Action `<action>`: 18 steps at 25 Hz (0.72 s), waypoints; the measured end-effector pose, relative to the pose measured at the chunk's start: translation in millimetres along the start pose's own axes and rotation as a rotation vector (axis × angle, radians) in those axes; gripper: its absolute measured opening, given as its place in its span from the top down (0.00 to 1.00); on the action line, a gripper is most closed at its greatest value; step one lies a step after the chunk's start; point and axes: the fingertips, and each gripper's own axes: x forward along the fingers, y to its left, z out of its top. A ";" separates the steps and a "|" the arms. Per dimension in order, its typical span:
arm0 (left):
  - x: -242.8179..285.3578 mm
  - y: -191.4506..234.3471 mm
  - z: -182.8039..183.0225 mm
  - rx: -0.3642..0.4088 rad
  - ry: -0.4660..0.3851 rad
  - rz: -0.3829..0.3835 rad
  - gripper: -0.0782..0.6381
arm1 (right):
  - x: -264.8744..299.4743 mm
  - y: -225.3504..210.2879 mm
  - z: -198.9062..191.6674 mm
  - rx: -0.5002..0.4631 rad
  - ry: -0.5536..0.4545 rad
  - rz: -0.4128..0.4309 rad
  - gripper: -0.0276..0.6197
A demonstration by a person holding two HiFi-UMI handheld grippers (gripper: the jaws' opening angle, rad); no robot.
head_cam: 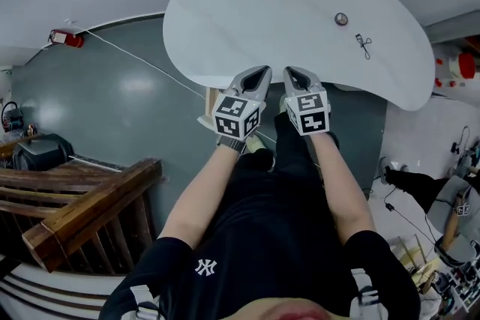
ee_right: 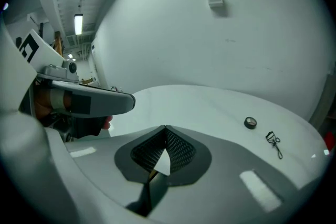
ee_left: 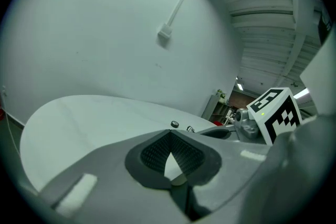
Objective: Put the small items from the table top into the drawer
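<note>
A white bean-shaped table (head_cam: 285, 4) holds a small dark ring (head_cam: 341, 19) and a black wire tool like an eyelash curler (head_cam: 364, 46) towards its right end. Both grippers hover side by side over the near edge, well short of the items. My left gripper (head_cam: 262, 72) is shut, tips meeting with nothing between them (ee_left: 169, 132). My right gripper (head_cam: 291, 72) is likewise shut and empty (ee_right: 165, 127). The ring (ee_right: 251, 123) and the wire tool (ee_right: 274, 142) lie ahead and to the right in the right gripper view. The ring (ee_left: 174, 124) shows far off in the left gripper view.
A pale wooden piece (head_cam: 211, 100), possibly the drawer's side, shows under the table's near edge. A wooden railing (head_cam: 82, 206) stands at the lower left, a red extinguisher (head_cam: 67, 38) and a floor cable (head_cam: 135, 56) beyond it. Cluttered gear (head_cam: 450, 236) lies at right.
</note>
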 end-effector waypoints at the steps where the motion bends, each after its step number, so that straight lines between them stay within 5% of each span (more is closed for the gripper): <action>1: 7.3 -7.1 4.1 0.007 0.002 -0.016 0.89 | -4.6 -10.5 2.0 0.010 -0.005 -0.016 0.92; 18: 126.4 -70.1 30.1 0.050 0.059 -0.173 0.89 | -27.1 -171.8 -16.1 0.141 0.013 -0.220 0.92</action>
